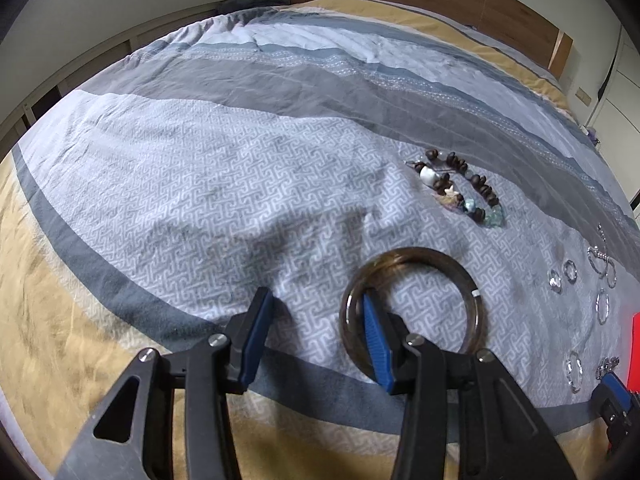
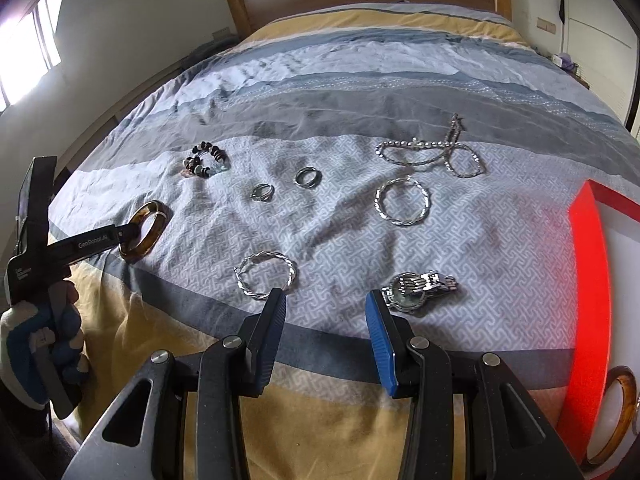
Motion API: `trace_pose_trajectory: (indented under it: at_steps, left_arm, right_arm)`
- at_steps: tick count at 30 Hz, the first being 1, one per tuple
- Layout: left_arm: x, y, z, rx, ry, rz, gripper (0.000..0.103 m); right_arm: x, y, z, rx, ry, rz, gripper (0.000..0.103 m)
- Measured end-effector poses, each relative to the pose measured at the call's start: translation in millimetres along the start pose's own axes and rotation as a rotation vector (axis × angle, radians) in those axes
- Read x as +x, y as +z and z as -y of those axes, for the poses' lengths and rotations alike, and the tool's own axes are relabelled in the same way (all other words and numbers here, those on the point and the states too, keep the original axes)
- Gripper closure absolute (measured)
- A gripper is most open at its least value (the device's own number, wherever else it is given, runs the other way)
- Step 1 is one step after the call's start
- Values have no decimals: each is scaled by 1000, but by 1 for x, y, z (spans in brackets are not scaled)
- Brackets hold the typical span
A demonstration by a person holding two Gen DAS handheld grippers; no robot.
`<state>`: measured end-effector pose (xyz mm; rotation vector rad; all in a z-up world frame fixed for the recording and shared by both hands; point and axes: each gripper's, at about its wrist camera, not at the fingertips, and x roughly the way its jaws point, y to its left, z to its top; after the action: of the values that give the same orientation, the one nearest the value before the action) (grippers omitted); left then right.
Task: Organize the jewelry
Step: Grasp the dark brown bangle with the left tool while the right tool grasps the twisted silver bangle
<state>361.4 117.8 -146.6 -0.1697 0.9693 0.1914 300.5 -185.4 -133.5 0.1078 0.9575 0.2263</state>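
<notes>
Jewelry lies scattered over a bed (image 1: 200, 160) covered with a grey, white and tan quilt. Seen from the left wrist, the left claw (image 1: 316, 320) is spread apart over the quilt's patterned band, its right finger reaching inside a brown tortoiseshell bangle (image 1: 468, 280) that lies flat on the fabric; the left finger stands outside the ring, well apart from it, so the claw clamps nothing. Beyond the bangle rests a beaded bracelet (image 1: 460, 184) of dark wooden and pale stone beads. Toward the right edge lie small silver rings (image 1: 562, 276), a silver chain (image 1: 600, 260) and twisted silver hoops (image 1: 602, 306), with a strip of red box (image 1: 634, 352) at the frame's border.

From the right wrist, the right claw (image 2: 326, 312) hangs released above the near edge of the quilt, nothing between its fingers. Just past its left finger lies a twisted silver hoop (image 2: 266, 274); just past its right finger sits a silver watch (image 2: 416, 286). Farther back are a second hoop (image 2: 402, 206), two rings (image 2: 284, 186), the chain (image 2: 432, 152) and the beaded bracelet (image 2: 206, 160). At left the other claw pokes into the bangle (image 2: 144, 232), held by a gloved hand (image 2: 44, 336). At right stands the red box (image 2: 588, 280), with another brown bangle (image 2: 620, 420) inside.
</notes>
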Motion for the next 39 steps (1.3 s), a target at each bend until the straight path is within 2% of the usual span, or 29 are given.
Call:
trace_pose_trajectory:
  at_steps: [8, 18, 21, 23, 24, 28, 33, 39]
  left_arm:
    - [9, -1, -4, 8, -33, -6, 58]
    - [8, -4, 2, 44, -27, 21, 60]
    - [5, -6, 5, 56, -44, 26, 72]
    - [3, -6, 8, 63, -58, 28, 90]
    - [2, -6, 9, 63, -68, 27, 92]
    - [-7, -6, 4, 29, -78, 28, 93]
    - [-23, -11, 5, 35, -62, 32, 94]
    - [-54, -16, 9, 56, -46, 54, 94]
  right_arm:
    - [27, 5, -22, -38, 51, -22, 62]
    - [49, 15, -40, -73, 78, -21, 60]
    - [54, 15, -43, -86, 65, -24, 62]
    - [55, 14, -43, -96, 58, -18, 66]
    - [55, 14, -44, -100, 57, -15, 66]
    - [49, 14, -45, -110, 54, 8, 67]
    - [33, 11, -42, -114, 63, 29, 67]
    - [-4, 7, -36, -104, 71, 73, 67]
